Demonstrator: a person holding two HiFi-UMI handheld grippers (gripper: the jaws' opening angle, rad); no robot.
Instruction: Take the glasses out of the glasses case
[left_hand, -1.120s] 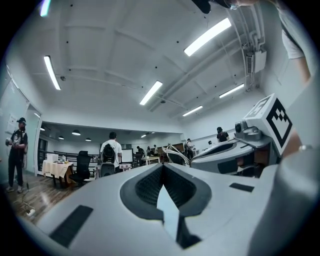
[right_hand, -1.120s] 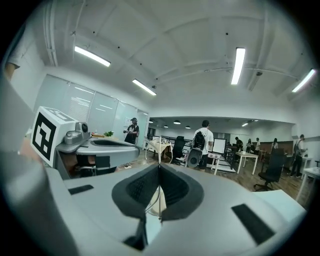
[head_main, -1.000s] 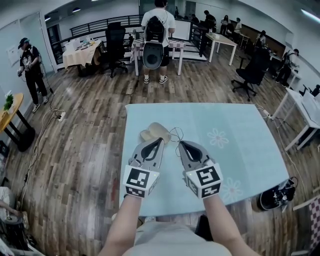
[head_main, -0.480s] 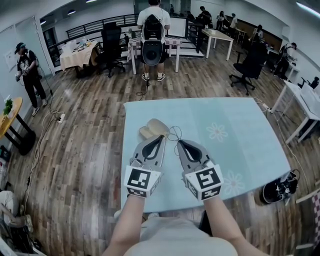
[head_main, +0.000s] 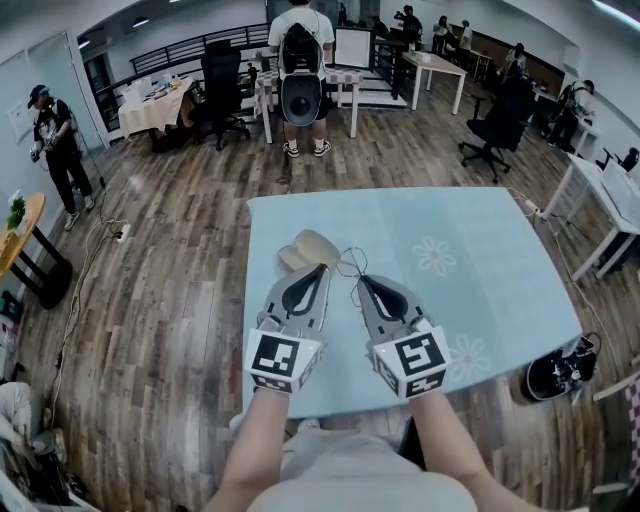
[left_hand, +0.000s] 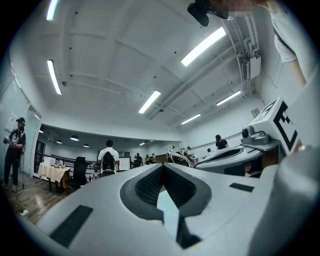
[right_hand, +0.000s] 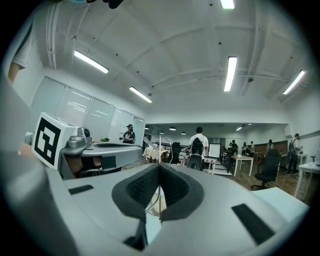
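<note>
A tan glasses case (head_main: 308, 246) lies on the light blue tablecloth (head_main: 480, 230), just beyond the tip of my left gripper (head_main: 322, 268). That gripper's jaws are shut (left_hand: 162, 166) with nothing visible between them. The thin wire-framed glasses (head_main: 349, 264) stand up out of the tip of my right gripper (head_main: 359, 283), right of the case. In the right gripper view the jaws (right_hand: 159, 166) are shut on the wire frame (right_hand: 159, 145). The left gripper view shows the frame (left_hand: 177, 151) rising above the right gripper. Both grippers are tilted up, side by side, near the table's front half.
The tablecloth carries printed flowers (head_main: 436, 255). A person with a backpack (head_main: 298, 60) stands beyond the table's far edge. Office chairs (head_main: 497, 125) and other tables (head_main: 430, 70) are further back. A shoe (head_main: 560, 378) lies on the wooden floor at the right.
The grippers, glasses and case keep almost the same places. Only the head view has shifted slightly.
</note>
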